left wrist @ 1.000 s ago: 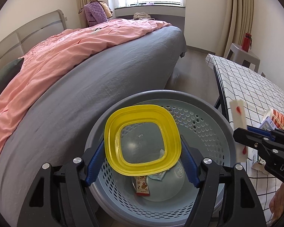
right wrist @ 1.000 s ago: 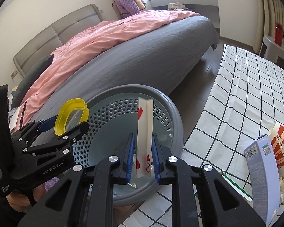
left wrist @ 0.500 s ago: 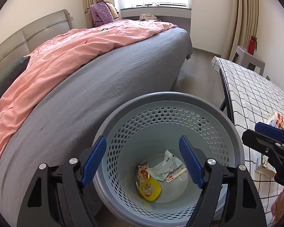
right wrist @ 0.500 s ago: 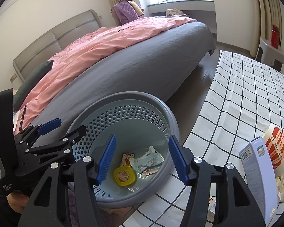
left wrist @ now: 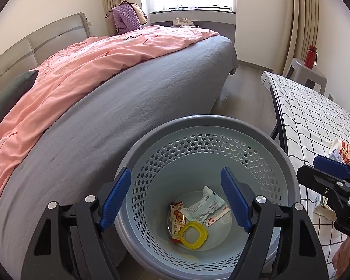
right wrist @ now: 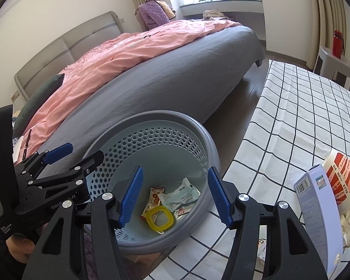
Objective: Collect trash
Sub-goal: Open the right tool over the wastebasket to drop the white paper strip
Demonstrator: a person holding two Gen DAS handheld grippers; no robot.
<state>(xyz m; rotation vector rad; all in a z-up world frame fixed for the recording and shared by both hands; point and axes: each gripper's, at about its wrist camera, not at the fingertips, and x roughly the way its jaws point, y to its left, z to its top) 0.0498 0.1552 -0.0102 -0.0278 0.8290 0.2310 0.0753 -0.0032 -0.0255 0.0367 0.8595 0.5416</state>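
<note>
Open basket (left wrist: 212, 126) between bed (left wrist: 128, 107), table (left wrist: 315, 107)

I see the grey bin (left wrist: 207, 126) upright between bed and desk. On its floor lie a yellow lid (left wrist: 193, 234), a snack wrapper (left wrist: 177, 217), a white packet (left wrist: 204, 204) and a card (left wrist: 215, 217).

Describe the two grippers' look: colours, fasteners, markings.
Both match: black angular plastic frames, blue ribbed finger pads, silver round bolts. The left gripper shows white "GenRobot.AI" and "Data Acquisition System" lettering in the right wrist view. The right gripper shows only partial white lettering in the left wrist view.
</note>
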